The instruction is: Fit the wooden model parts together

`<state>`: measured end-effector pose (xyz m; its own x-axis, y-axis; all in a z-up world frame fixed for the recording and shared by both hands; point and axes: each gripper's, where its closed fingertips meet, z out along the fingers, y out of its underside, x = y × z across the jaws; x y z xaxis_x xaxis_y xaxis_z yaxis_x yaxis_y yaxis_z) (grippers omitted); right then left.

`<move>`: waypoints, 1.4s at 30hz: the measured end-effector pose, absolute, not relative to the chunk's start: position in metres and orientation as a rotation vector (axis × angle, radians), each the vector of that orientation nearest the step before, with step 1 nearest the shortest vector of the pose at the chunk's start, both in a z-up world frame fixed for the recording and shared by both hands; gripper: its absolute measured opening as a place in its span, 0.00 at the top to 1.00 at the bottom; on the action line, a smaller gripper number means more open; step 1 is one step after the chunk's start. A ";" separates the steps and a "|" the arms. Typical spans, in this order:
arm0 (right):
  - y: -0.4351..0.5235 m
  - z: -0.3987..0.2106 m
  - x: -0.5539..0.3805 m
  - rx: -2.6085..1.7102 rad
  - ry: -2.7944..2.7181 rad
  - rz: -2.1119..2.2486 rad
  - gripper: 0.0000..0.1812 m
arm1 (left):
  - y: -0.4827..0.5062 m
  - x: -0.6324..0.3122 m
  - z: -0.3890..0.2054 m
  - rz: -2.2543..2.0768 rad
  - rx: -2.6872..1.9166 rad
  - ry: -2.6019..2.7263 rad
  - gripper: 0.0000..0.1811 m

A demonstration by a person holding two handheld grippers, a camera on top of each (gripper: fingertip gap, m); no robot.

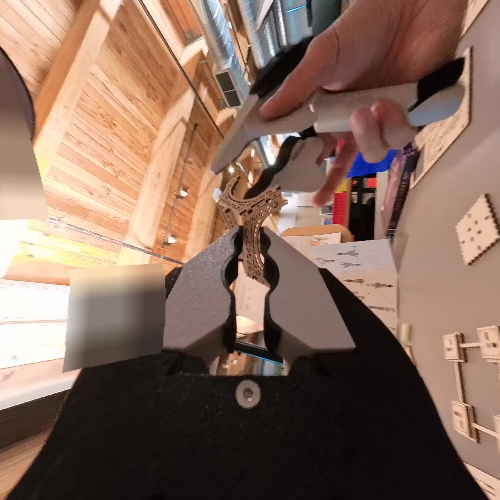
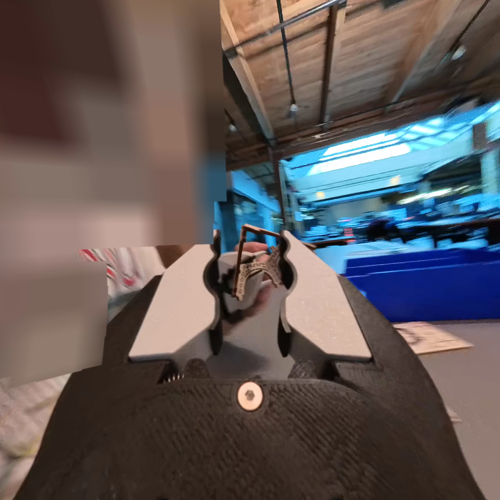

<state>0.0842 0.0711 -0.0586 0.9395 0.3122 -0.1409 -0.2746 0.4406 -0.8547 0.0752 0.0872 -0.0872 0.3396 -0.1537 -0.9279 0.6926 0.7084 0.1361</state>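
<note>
A laser-cut wooden tower model (image 1: 253,243) with lattice sides sticks out past my left gripper (image 1: 251,230), which is shut on its narrow upper shaft and holds it in the air. Its spread legs (image 1: 238,200) point away from me. My right gripper (image 1: 267,159), held by a hand (image 1: 365,54), is just beyond the legs with its jaws apart. In the right wrist view the tower's legs and base frame (image 2: 259,267) lie between my right gripper's (image 2: 250,238) fingers. The right finger (image 2: 286,243) is close against the base. The left one stands clear.
A grey table (image 1: 446,297) fills the right of the tilted left view. It carries a square holed wooden plate (image 1: 479,230), small joined wooden parts (image 1: 460,378), a cut-out parts sheet (image 1: 443,135), an instruction sheet (image 1: 351,259) and a dark box (image 1: 397,189). A blue bin (image 2: 419,284) stands behind.
</note>
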 end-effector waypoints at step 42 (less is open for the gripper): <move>0.077 -0.112 0.119 -1.844 -0.622 -1.238 0.89 | 0.084 0.091 -0.123 -0.498 0.654 1.453 0.96</move>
